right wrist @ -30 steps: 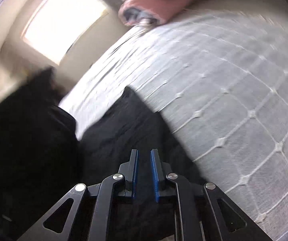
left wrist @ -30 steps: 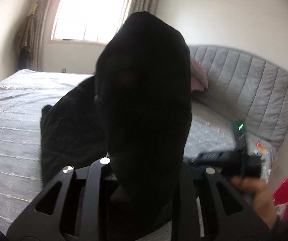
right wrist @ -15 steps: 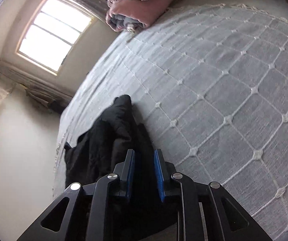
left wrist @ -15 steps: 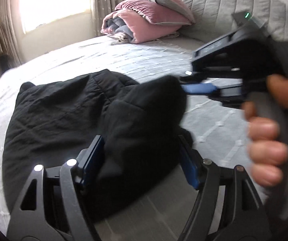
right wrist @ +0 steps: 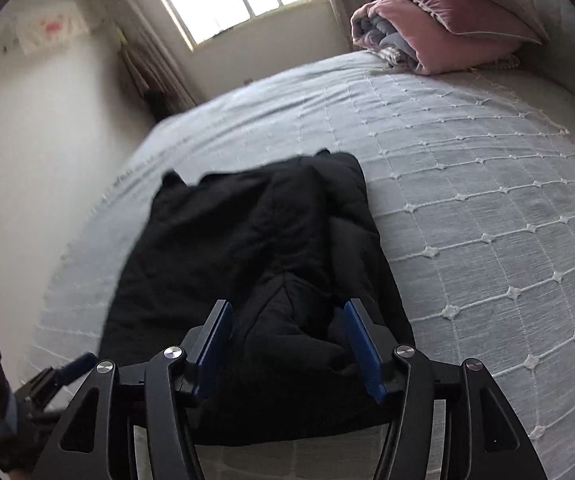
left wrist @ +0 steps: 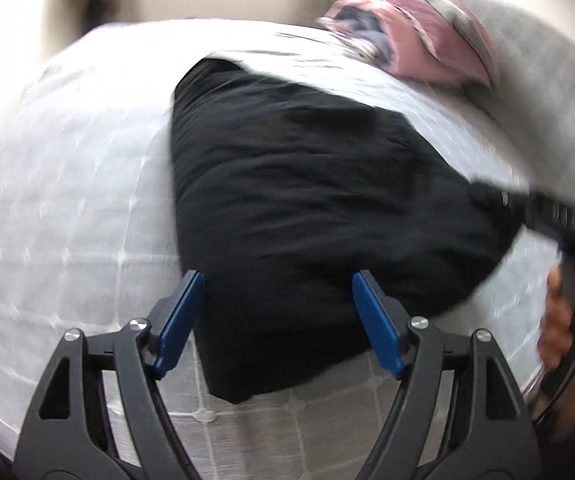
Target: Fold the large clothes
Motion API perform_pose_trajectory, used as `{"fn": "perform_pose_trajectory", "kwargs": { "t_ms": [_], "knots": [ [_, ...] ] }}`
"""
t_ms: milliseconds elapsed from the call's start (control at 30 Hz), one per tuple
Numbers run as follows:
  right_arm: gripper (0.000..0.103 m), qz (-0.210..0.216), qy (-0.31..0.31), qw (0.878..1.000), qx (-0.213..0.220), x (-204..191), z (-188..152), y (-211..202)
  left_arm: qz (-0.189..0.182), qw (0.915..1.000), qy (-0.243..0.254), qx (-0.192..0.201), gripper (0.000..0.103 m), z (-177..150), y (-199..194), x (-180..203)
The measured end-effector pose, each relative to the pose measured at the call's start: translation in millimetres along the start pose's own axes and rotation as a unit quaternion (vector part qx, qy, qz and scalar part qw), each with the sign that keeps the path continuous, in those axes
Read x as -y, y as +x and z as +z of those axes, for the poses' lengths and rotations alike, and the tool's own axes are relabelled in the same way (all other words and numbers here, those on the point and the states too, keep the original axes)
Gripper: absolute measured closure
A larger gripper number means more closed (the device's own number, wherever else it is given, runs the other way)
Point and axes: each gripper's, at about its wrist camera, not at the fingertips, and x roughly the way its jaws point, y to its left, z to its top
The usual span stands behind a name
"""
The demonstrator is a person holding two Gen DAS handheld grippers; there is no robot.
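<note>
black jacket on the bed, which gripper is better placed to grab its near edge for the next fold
Probably the right gripper: its opening jaws straddle a raised ridge at the near edge of the black jacket. The left gripper only frames flat cloth, nothing pinchable.

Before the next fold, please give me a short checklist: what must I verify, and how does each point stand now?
1. Left gripper released: ok, its jaws are opening, pads off the cloth.
2. Right gripper released: ok, its jaws are opening, cloth lies between the pads unpressed.
3. Black garment lies on the bed: ok.
4. Fold is flat: not ok, a ridge stands up near the right gripper.
5. Edges aligned: cannot tell, the left view is blurred.
6. Pink bedding apart from the garment: ok.
</note>
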Motion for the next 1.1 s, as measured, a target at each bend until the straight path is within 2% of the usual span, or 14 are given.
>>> {"fn": "perform_pose_trajectory", "kwargs": {
  "t_ms": [33,67,100,200,267,367,433,600,767,900,1100],
  "knots": [
    [0.049,-0.011,-0.008,1.0,-0.005,-2.9,-2.0,3.7,-0.006,0.9998,-0.014,0.009,0.026,-3.1,-0.1,-4.4],
    [0.064,-0.025,-0.024,0.999,-0.008,-7.1,-4.7,7.0,-0.006,0.9997,-0.02,0.015,0.026,-5.0,-1.3,-7.0],
    [0.069,-0.031,-0.035,0.999,-0.01,-7.6,-6.4,8.4,-0.006,0.9996,-0.02,0.019,0.026,-6.9,-0.6,-6.1],
    [0.077,-0.044,-0.061,0.997,-0.006,-8.8,-10.1,12.3,0.006,0.9997,-0.012,0.021,0.026,-6.2,4.6,0.6],
    [0.08,-0.049,-0.062,0.997,0.018,-11.4,-8.5,5.0,0.008,0.9997,-0.005,0.021,0.026,-6.3,3.2,5.1],
    [0.081,-0.042,-0.069,0.994,0.075,-21.1,-3.0,-17.9,-0.002,0.9995,-0.004,0.031,0.026,-0.8,-0.2,3.2],
    [0.081,-0.035,-0.066,0.994,0.085,-19.7,-1.4,-22.9,-0.004,0.9995,0.003,0.032,0.026,2.3,1.1,2.7],
    [0.081,-0.045,-0.019,0.998,0.036,8.3,-1.5,-0.5,-0.013,0.9998,0.008,0.015,0.026,2.0,11.1,1.3],
    [0.081,-0.049,0.008,0.999,0.007,24.6,-5.1,12.9,-0.017,0.9996,0.017,0.013,0.025,1.0,15.1,0.1],
    [0.081,-0.059,0.04,0.997,-0.02,42.2,-7.4,26.9,-0.031,0.9995,0.008,0.005,0.02,-2.1,23.0,-4.5],
    [0.079,-0.068,0.041,0.997,-0.021,42.0,-8.8,24.8,-0.034,0.9994,0.006,0.005,0.02,-5.9,27.1,-6.3]
  ]
}}
